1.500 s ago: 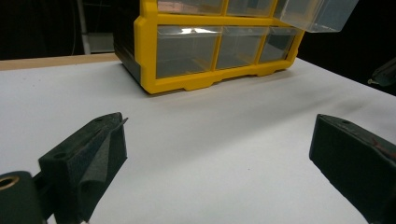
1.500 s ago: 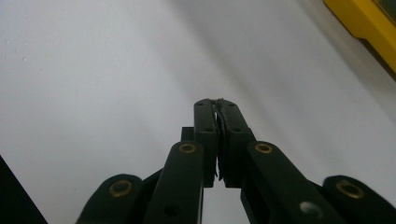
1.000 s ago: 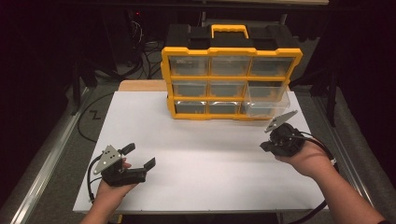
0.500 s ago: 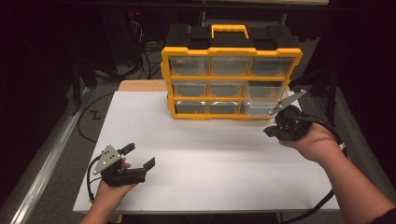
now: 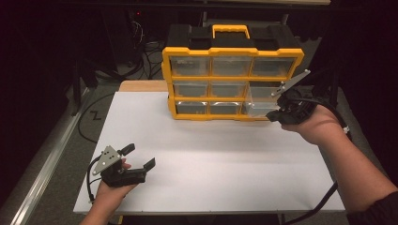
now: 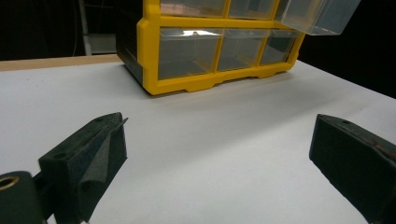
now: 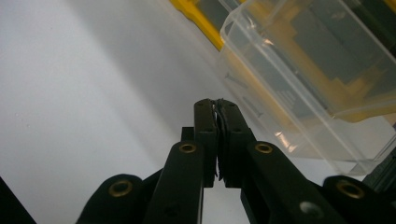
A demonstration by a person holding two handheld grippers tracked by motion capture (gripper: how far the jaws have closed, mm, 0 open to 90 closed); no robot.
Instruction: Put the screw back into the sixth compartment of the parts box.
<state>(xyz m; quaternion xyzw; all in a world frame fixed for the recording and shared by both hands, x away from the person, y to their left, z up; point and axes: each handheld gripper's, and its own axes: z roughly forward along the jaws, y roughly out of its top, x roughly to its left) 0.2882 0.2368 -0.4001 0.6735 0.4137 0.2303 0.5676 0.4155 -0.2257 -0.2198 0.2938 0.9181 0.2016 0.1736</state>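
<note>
A yellow and black organizer (image 5: 230, 75) with clear drawers stands at the back of the white table (image 5: 211, 164). Its right drawer in the middle row (image 5: 260, 99) is pulled out and juts forward. My right gripper (image 5: 273, 116) hangs in the air just in front of and below that drawer, shut with nothing between its fingers. In the right gripper view the shut gripper (image 7: 215, 103) points past the clear drawer (image 7: 303, 74), apart from it. My left gripper (image 5: 141, 157) rests open at the front left. In its own view the left gripper (image 6: 219, 140) faces the organizer (image 6: 210, 46).
A wooden board (image 5: 141, 86) lies under the table's back left corner. Cables (image 5: 94, 117) run over the floor at the left, beside a metal rail (image 5: 42, 173). The surroundings are dark.
My right hand has risen and moved back toward the organizer's right side, up to the pulled-out drawer. The left hand has stayed in place.
</note>
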